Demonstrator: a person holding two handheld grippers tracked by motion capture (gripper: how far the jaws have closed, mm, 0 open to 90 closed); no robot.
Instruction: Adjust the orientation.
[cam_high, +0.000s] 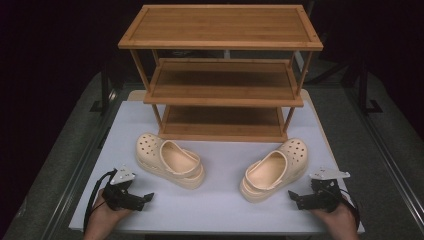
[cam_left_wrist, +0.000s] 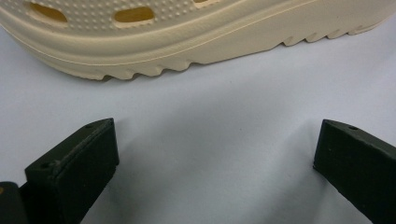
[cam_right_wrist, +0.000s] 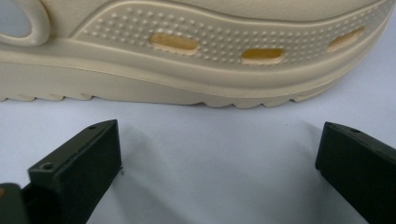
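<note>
High view first: your left gripper (cam_high: 148, 196) rests low on the pale grey table top (cam_high: 220, 205) at its near left corner, held in your left hand (cam_high: 102, 215), jaws pointing inward toward the middle of the table. Your right gripper (cam_high: 291, 195) mirrors it at the near right corner, held in your right hand (cam_high: 337, 216), jaws also pointing inward. Both sets of black jaws stand wide apart with nothing between them but bare table.

Look along your left gripper (cam_left_wrist: 215, 144) in its own view: the two black jaws frame empty table, and the cream-coloured perforated foam clog on the left (cam_left_wrist: 187, 32) lies just beyond them, its ridged sole on the table, apart from the jaw tips. Your right gripper (cam_right_wrist: 219, 144) shows the same picture: wide jaws, bare table between, and the matching cream foam clog on the right (cam_right_wrist: 210, 56) lying side-on just ahead, untouched.

From above, the left clog (cam_high: 170, 160) sits left of centre with its toe pointing away and to the left; the right clog (cam_high: 275, 169) sits right of centre, toe pointing away and to the right. The two are well apart, heels turned toward each other and toward you.

Behind both clogs stands a three-tier shelf rack of brown bamboo (cam_high: 222, 75) at the far side of the table, its lowest shelf just beyond the toes.
</note>
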